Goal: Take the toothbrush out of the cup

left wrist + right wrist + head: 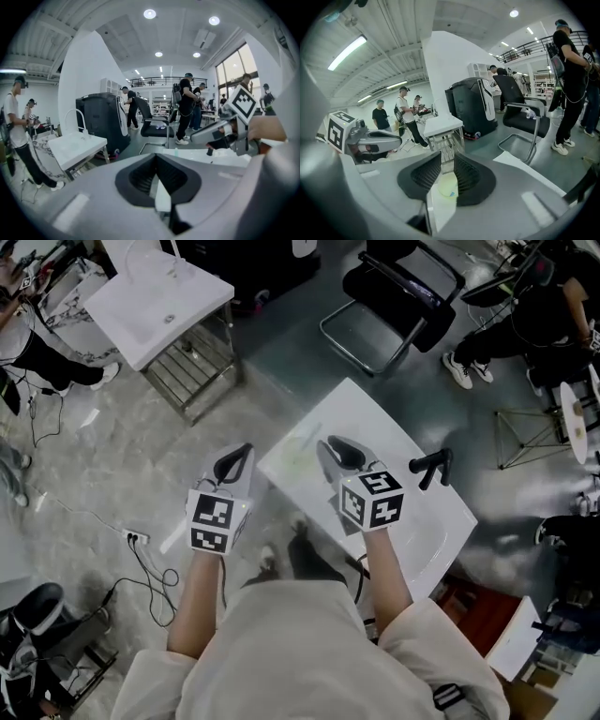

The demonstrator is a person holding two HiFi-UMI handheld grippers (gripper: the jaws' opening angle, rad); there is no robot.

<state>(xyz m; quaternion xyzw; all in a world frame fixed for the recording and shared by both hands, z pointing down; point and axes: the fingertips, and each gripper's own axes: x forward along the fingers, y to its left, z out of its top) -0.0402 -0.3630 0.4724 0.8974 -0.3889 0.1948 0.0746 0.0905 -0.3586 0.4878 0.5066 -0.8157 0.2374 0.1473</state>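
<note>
Beneath the tools: white washbasin point(375, 423), flat-topped, one corner toward the person. Over its near half: right gripper point(339, 452), jaws spread with a clear gap, nothing pinched. Off the basin's left edge, beside the right one: left gripper point(234, 463), jaws pressed together at the tips, empty. Right of the right gripper, near but apart: black faucet point(431, 468). Just ahead of and below the right jaws, seen through their gap: pale yellow-green cup point(449, 186), untouched. Toothbrush: only a blue speck at the cup, not identifiable.
</note>
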